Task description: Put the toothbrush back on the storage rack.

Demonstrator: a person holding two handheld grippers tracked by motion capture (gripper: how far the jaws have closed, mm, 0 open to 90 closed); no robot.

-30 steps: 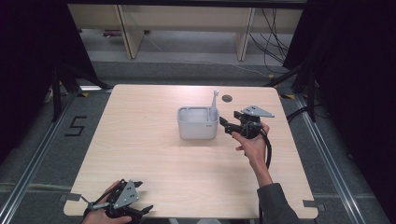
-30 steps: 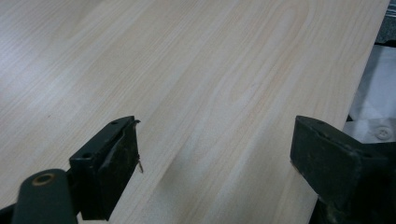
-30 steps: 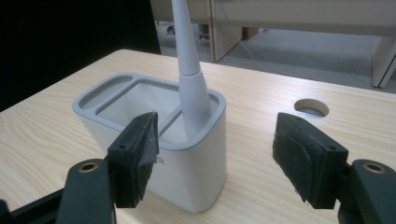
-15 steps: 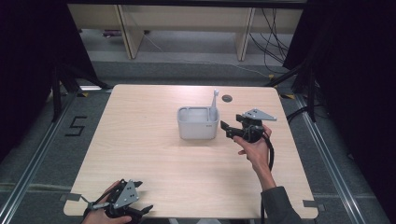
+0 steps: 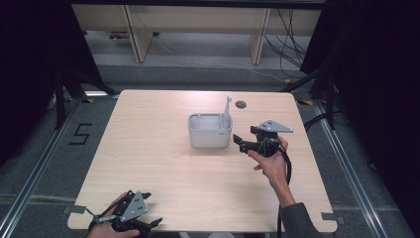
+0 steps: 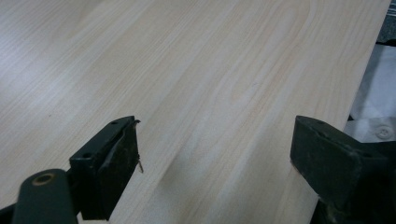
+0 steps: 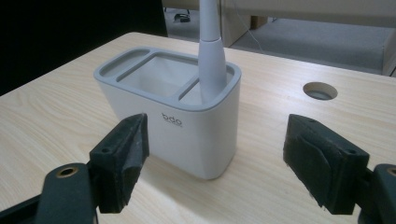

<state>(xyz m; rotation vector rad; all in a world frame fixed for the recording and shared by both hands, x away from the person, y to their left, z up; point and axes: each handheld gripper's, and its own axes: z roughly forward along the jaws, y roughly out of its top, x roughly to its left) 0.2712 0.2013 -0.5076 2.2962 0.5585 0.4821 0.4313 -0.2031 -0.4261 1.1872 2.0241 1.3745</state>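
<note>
A white holder with a grey rim [image 5: 209, 130] [image 7: 177, 112] stands near the middle of the wooden table. A white toothbrush handle [image 5: 227, 106] [image 7: 212, 51] stands upright in its right-hand slot. My right gripper [image 5: 238, 142] [image 7: 217, 158] hovers just to the right of the holder, open, its jaws pointing at the holder's side with nothing between them. My left gripper [image 5: 148, 225] [image 6: 215, 158] rests at the table's near left edge, open over bare wood.
A round cable hole [image 5: 241, 104] [image 7: 319, 90] lies in the table behind the holder. Shelving legs and cables sit on the floor beyond the far edge. A floor mark "5" [image 5: 80, 134] is to the left of the table.
My right gripper has drawn back a little to the right and nearer, away from the holder. The left gripper has stayed put.
</note>
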